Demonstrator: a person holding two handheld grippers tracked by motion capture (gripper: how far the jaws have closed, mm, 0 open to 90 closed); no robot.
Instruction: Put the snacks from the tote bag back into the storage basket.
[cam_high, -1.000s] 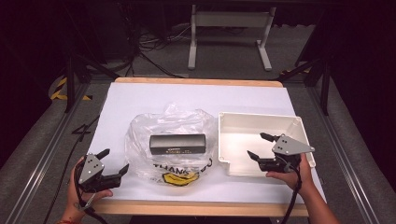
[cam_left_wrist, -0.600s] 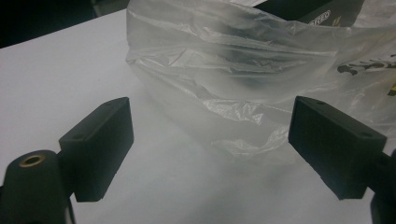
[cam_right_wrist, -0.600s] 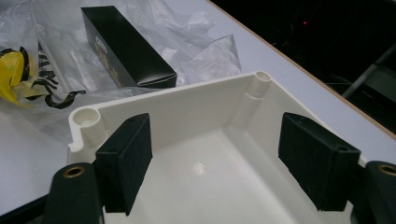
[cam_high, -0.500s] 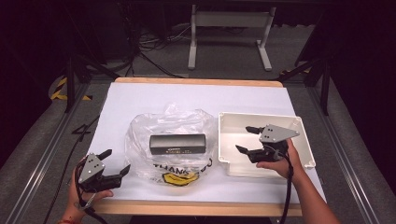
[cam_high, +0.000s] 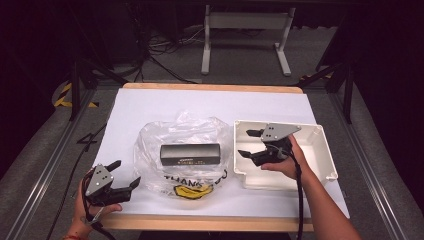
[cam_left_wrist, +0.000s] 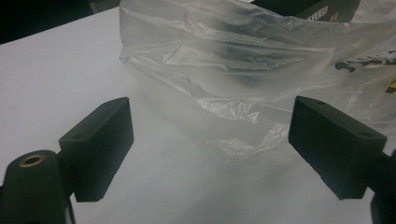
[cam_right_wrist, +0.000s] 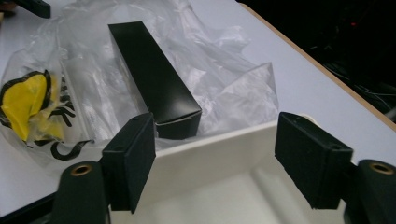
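Note:
A black oblong box lies amid a crumpled clear plastic bag with yellow and black print; whether it is inside or on top I cannot tell. My right gripper hovers over the left part of a white tray, pointing at the box. Its jaws have just been closing but stand apart with nothing between them. My left gripper rests near the table's front left, open and empty, just short of the bag's edge.
The tray's near wall stands between my right jaws and the box. White paper covers the wooden table. Dark floor, cables and a metal stand lie beyond the far edge.
My right gripper has moved left over the tray toward the bag and box, and its jaws stand narrower. The left gripper, bag and box have stayed put.

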